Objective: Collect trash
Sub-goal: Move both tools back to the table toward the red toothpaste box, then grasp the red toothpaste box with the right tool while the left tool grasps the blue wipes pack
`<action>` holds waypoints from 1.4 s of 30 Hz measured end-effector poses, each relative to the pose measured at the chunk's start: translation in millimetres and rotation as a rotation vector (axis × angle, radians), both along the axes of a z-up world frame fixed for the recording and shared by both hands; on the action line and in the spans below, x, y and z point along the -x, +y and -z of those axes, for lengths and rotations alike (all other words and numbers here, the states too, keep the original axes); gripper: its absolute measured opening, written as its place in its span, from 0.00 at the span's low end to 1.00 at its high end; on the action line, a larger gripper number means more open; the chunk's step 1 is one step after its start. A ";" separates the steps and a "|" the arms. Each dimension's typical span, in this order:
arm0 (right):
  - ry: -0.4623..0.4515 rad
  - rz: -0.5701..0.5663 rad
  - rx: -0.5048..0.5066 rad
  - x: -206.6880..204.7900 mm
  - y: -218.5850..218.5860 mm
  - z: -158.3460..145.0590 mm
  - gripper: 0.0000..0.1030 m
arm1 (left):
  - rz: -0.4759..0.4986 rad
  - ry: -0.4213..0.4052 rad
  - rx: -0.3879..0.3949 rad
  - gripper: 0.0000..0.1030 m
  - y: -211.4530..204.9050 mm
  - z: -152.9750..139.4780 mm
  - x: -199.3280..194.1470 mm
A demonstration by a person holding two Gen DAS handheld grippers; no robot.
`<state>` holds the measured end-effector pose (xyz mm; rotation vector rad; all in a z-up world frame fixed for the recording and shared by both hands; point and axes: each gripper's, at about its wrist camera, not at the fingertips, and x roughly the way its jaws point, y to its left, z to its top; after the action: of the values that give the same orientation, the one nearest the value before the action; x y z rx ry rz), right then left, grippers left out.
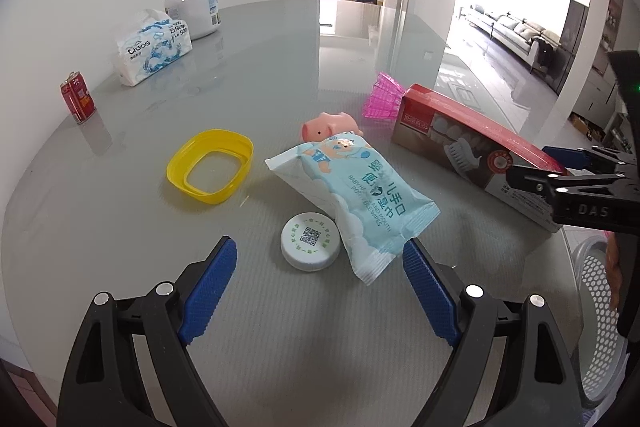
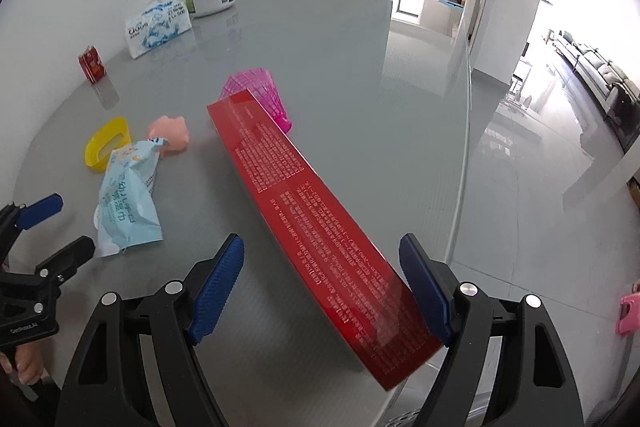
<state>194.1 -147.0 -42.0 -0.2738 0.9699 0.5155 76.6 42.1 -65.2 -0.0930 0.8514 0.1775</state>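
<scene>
My left gripper [image 1: 320, 263] is open, its jaws on either side of a white bottle cap [image 1: 310, 246] and the near end of a light-blue baby-wipes packet [image 1: 354, 193]. My right gripper [image 2: 322, 279] is open around the near end of a long red toothpaste box [image 2: 316, 223], which lies on the glass table and overhangs its edge; the jaws do not touch it. The right gripper also shows in the left wrist view [image 1: 548, 165] beside the box [image 1: 476, 143]. The packet shows in the right wrist view too [image 2: 128, 199].
On the grey glass table [image 1: 280, 67] lie a yellow plastic ring lid [image 1: 210, 167], a pink pig toy [image 1: 330, 125], a pink mesh cup [image 1: 382, 97], a red can [image 1: 78, 97], a tissue pack [image 1: 154, 45] and a white jar [image 1: 194, 7]. A white perforated bin [image 1: 600, 323] stands at the right.
</scene>
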 end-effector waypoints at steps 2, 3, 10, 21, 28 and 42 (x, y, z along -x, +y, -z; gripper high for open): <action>0.031 -0.008 -0.008 -8.9 3.2 3.3 0.74 | -0.001 0.001 0.000 0.81 1.8 0.1 -1.8; 0.043 -0.012 -0.011 -12.3 4.1 3.9 0.74 | -0.003 0.002 0.000 0.81 -0.2 -0.4 -0.1; 0.079 -0.065 0.060 -26.9 25.2 13.2 0.74 | -0.010 0.009 0.006 0.81 2.8 1.9 -1.2; 0.114 -0.063 0.034 -17.3 30.9 20.2 0.41 | -0.017 0.017 0.013 0.82 2.3 2.2 0.5; 0.052 0.049 -0.075 17.9 9.9 10.9 0.36 | -0.031 0.007 0.012 0.85 7.0 0.0 1.6; -0.025 0.292 -0.309 94.3 -47.7 -2.9 0.36 | 0.002 0.031 0.042 0.89 -21.2 0.9 -50.5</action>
<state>99.8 -194.7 -39.1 0.1381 0.8736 0.3854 127.1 20.9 -66.1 -0.1292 0.8861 0.1590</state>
